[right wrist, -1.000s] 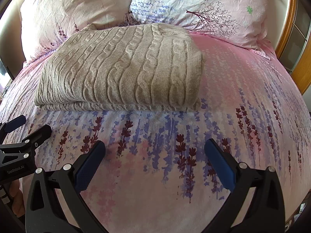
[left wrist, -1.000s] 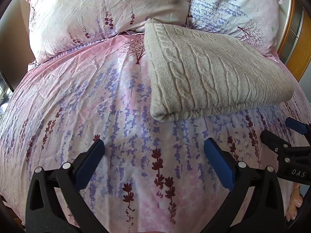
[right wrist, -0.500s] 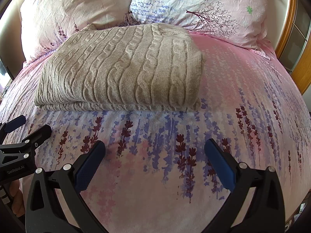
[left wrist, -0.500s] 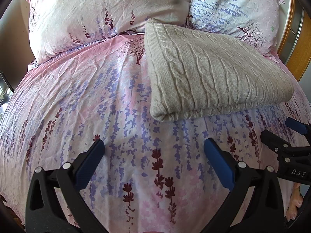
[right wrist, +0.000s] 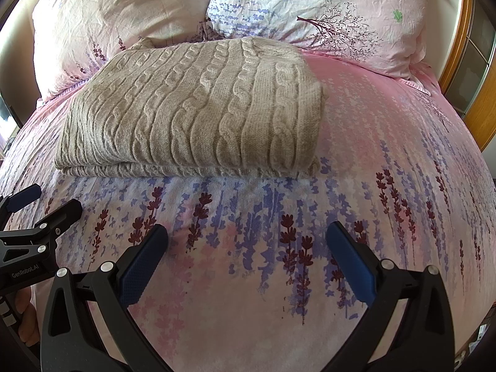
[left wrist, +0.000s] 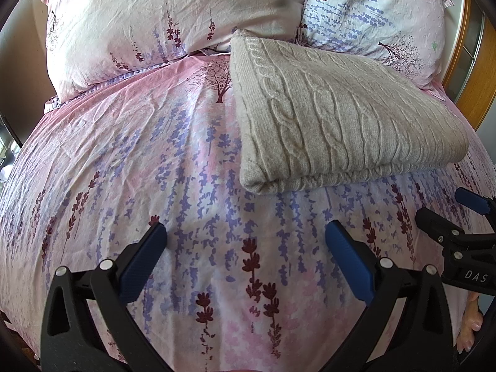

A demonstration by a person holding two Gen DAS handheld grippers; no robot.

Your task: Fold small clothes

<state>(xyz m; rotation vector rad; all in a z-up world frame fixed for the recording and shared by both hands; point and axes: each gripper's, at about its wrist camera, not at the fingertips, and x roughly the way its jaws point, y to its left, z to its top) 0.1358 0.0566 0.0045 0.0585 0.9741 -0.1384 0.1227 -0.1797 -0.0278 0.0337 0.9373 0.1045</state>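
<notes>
A beige cable-knit sweater (left wrist: 338, 117) lies folded in a flat rectangle on the pink flowered bedspread (left wrist: 155, 161), its far edge near the pillows; it also shows in the right wrist view (right wrist: 198, 114). My left gripper (left wrist: 246, 241) is open and empty, above the bedspread short of the sweater's near left corner. My right gripper (right wrist: 248, 243) is open and empty, short of the sweater's near edge. Each gripper shows at the side of the other's view: the right one (left wrist: 449, 214) and the left one (right wrist: 37, 207).
Two flowered pillows (left wrist: 173, 15) (right wrist: 325, 9) stand at the head of the bed behind the sweater. A wooden frame (right wrist: 477, 86) runs along the right side. The bedspread (right wrist: 387, 186) extends around the sweater.
</notes>
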